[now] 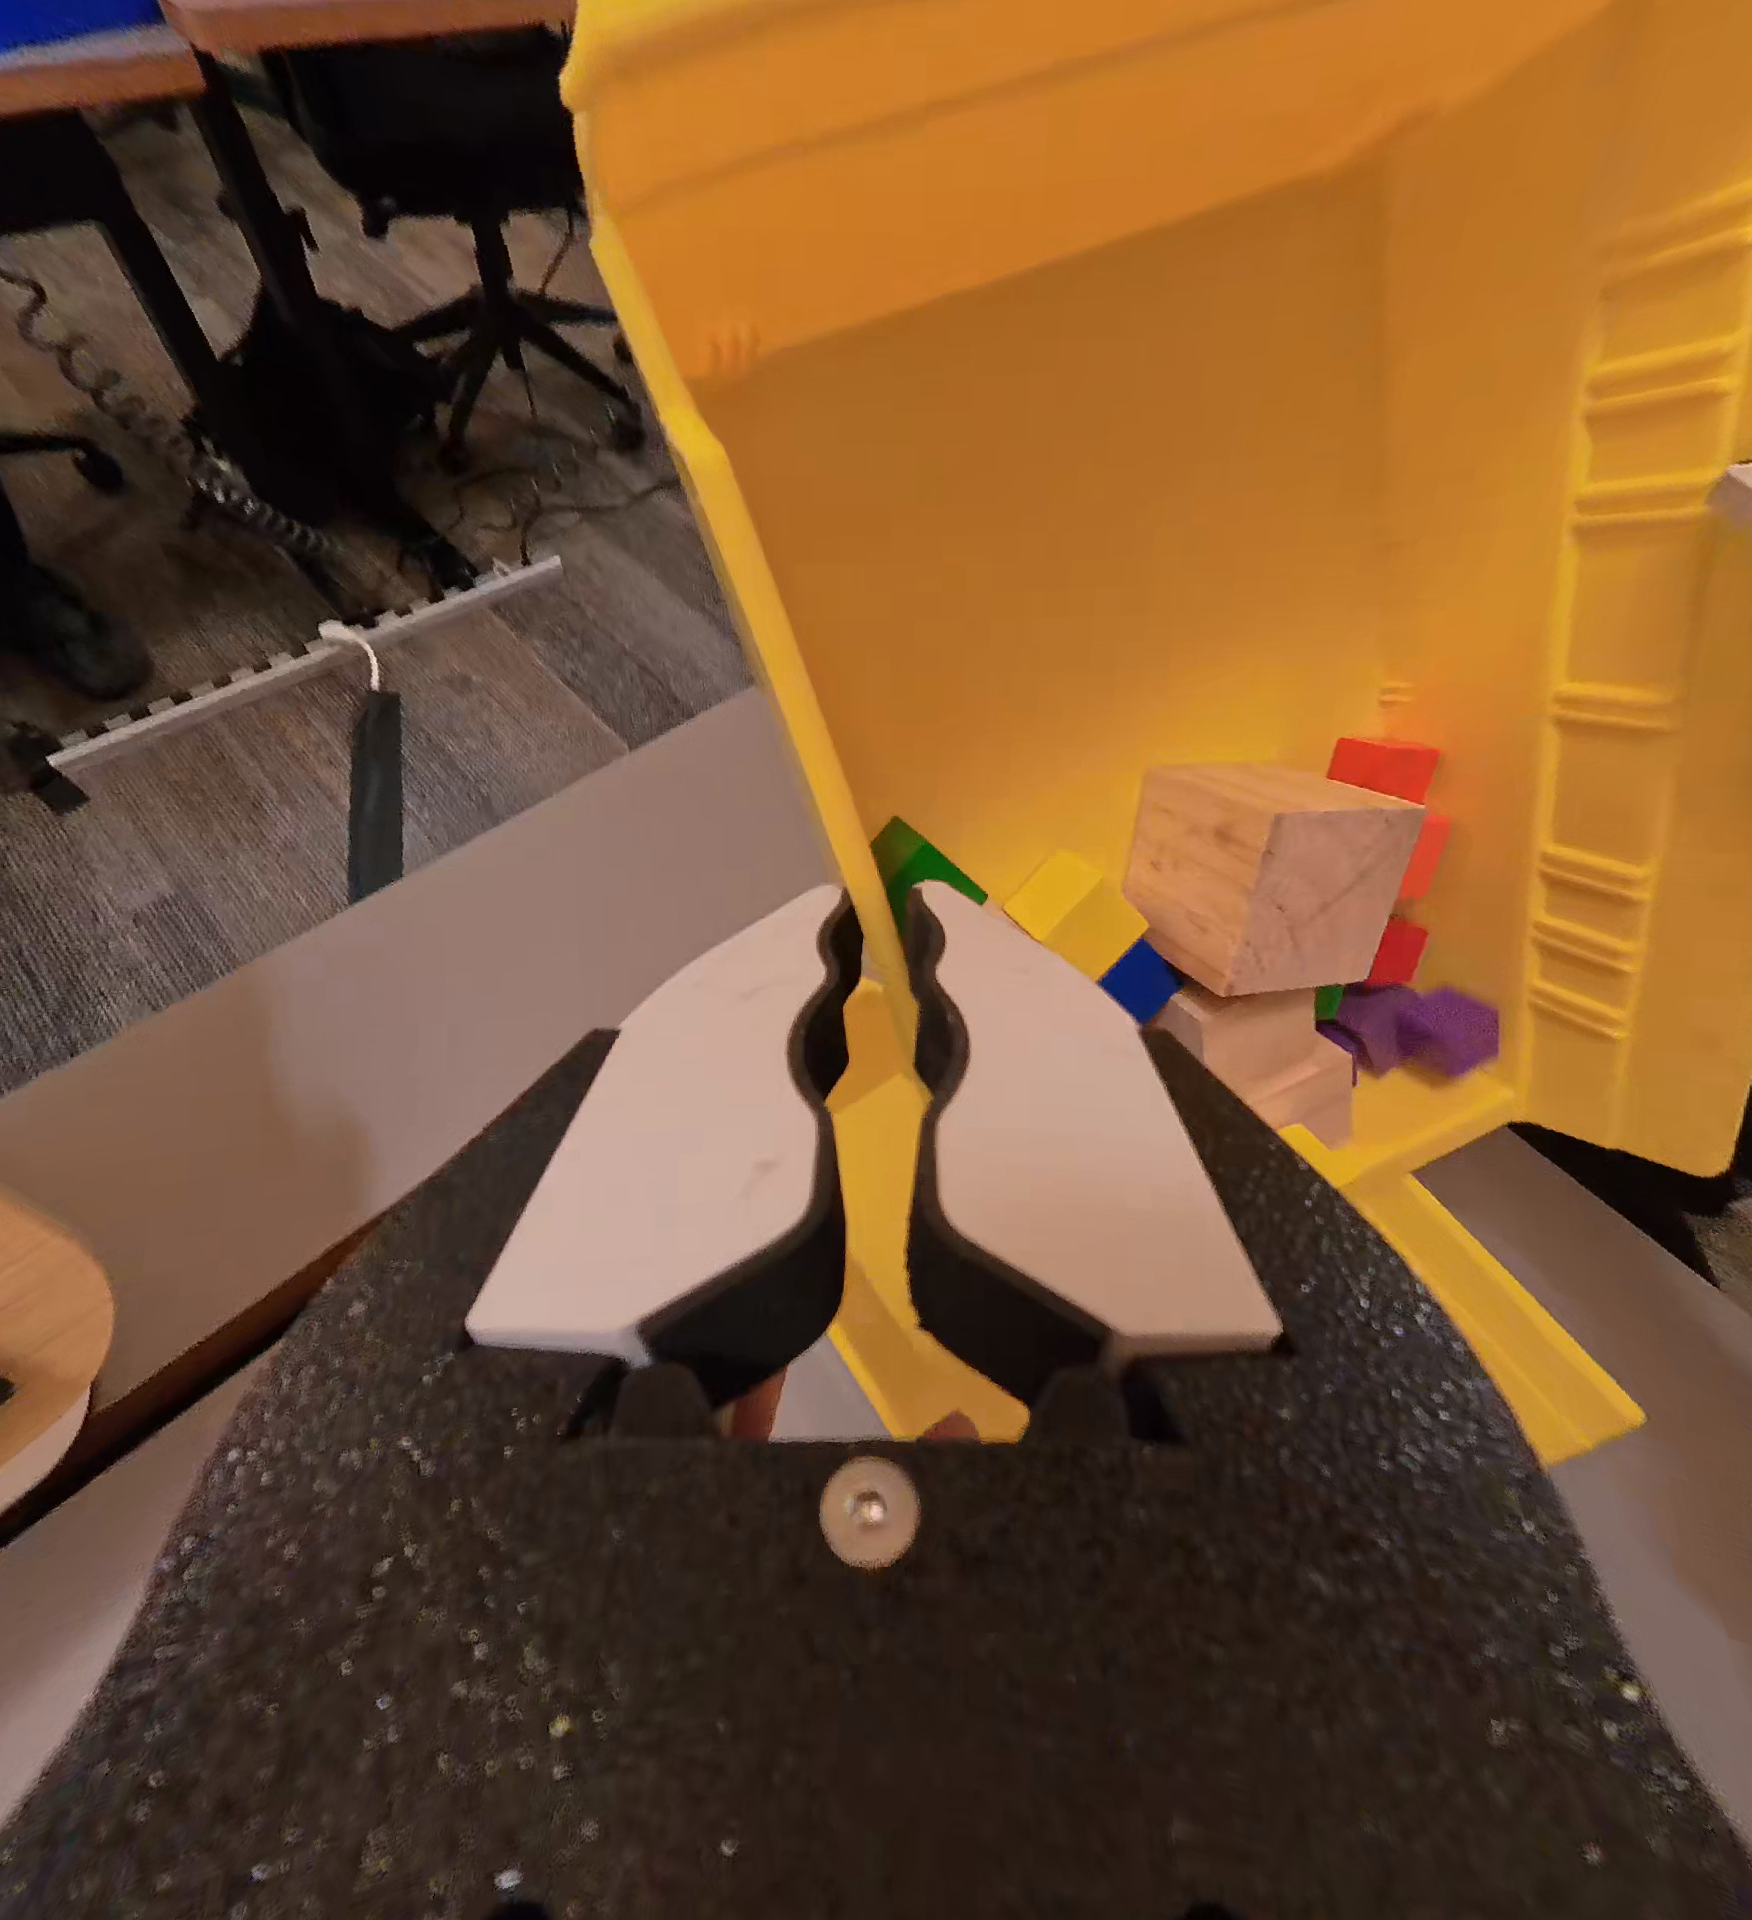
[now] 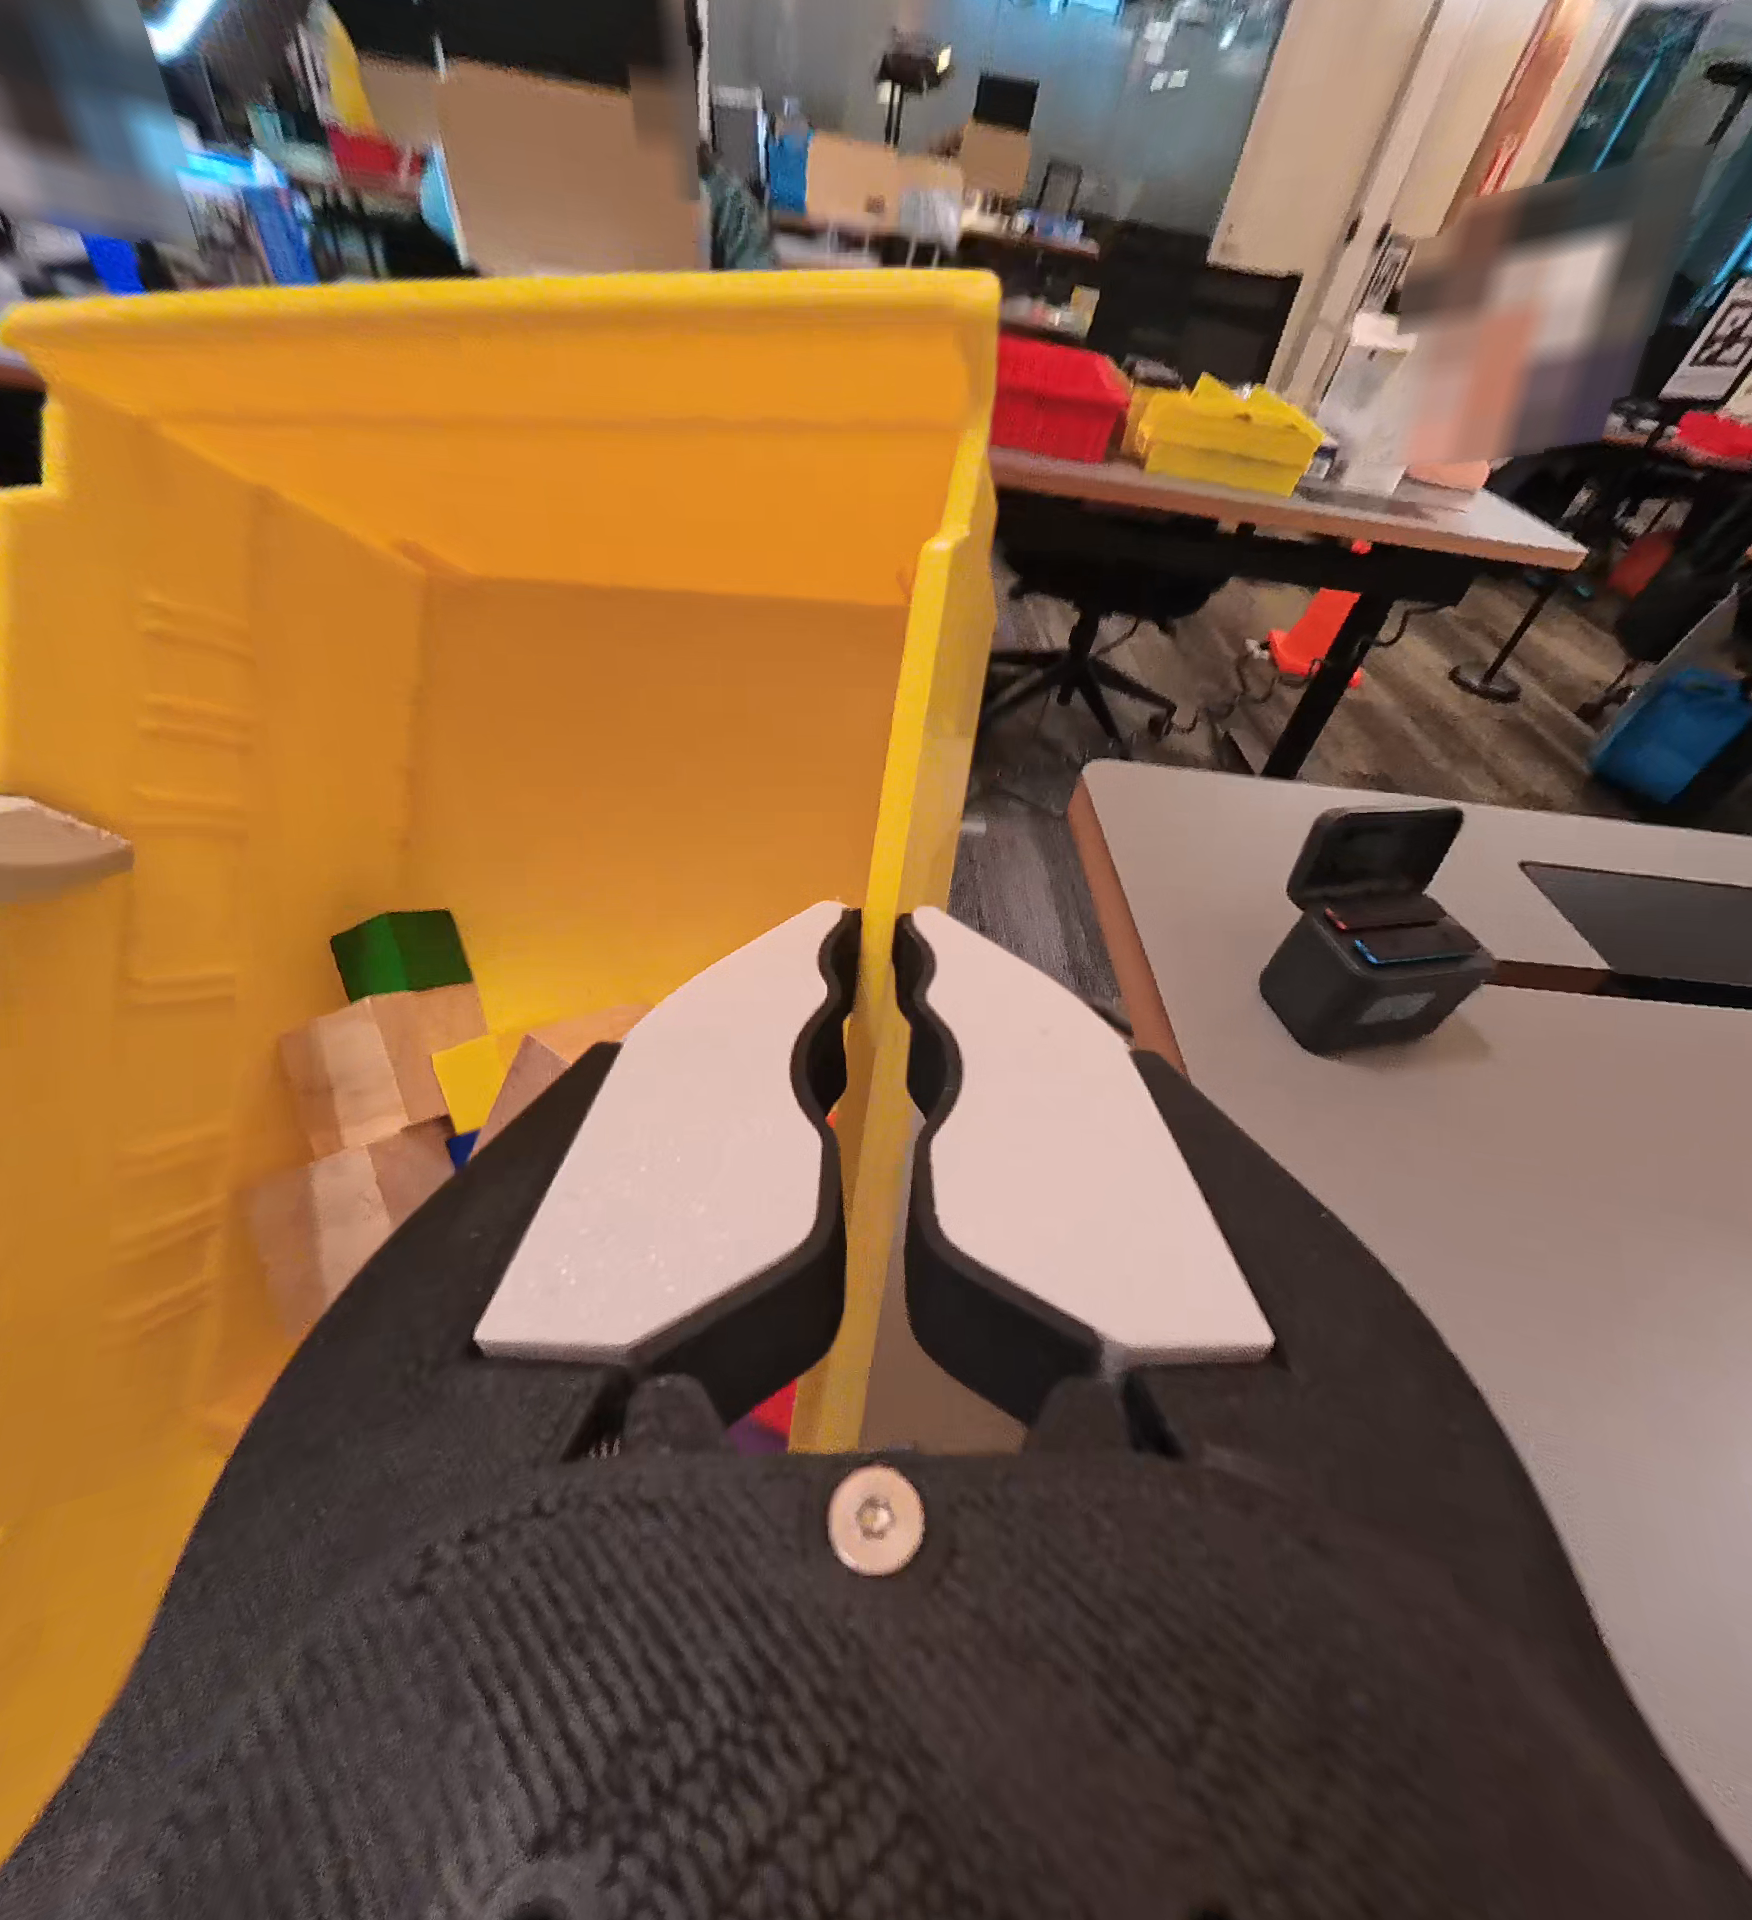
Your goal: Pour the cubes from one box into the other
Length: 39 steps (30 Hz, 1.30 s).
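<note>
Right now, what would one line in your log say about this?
phase: pouring | left gripper: shut on yellow box wall | right gripper: shut on opposite wall | box: tipped | cubes: piled at low end

Running off the top and right edges of the left wrist view: the yellow box (image 1: 1059, 468). Hiding part of the green cube (image 1: 913, 857) behind the box wall. Smearing the purple cubes (image 1: 1423, 1029) into blur, count unclear. Covering the lower cubes (image 2: 363, 1101) behind the right gripper (image 2: 877, 925). Lying blurred across the room: far shelves (image 2: 259, 218).
</note>
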Motion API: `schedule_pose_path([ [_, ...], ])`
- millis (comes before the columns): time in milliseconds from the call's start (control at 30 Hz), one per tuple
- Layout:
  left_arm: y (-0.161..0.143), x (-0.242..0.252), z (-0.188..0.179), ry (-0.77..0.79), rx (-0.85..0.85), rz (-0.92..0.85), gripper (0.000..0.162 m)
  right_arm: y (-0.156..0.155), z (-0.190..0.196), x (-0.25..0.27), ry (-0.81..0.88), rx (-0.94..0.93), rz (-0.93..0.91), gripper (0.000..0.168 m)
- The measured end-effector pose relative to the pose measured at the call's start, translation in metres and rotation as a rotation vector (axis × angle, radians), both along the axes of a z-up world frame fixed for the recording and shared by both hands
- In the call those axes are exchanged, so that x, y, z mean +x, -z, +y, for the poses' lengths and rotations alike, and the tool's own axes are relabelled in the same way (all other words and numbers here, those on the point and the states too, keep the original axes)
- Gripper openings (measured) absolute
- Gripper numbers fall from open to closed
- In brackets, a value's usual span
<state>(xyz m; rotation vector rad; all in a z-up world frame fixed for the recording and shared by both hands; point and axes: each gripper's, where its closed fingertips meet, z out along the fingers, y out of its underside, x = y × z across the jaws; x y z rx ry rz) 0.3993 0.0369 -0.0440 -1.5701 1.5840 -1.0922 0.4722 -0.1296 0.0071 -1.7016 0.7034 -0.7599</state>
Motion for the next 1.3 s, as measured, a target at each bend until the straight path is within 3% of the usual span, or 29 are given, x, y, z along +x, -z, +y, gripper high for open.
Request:
schedule_pose_path([
  [133,0.001,0.003,0.0,-0.013,0.063,-0.069,0.007,-0.004,0.001,0.0,0.015,0.101,-0.061,0.007],
  [467,0.0,0.007,0.005,-0.029,-0.013,-0.218,0.007,0.0,0.003,-0.004,-0.065,0.248,-0.083,0.009],
  [700,-0.004,0.006,0.007,0.013,0.007,-0.299,0.007,-0.015,0.006,-0.013,-0.136,0.394,-0.156,0.012],
  [1300,-0.034,-0.011,0.006,0.027,0.007,-0.537,0.008,-0.017,-0.004,-0.035,-0.116,0.523,-0.364,0.011],
])
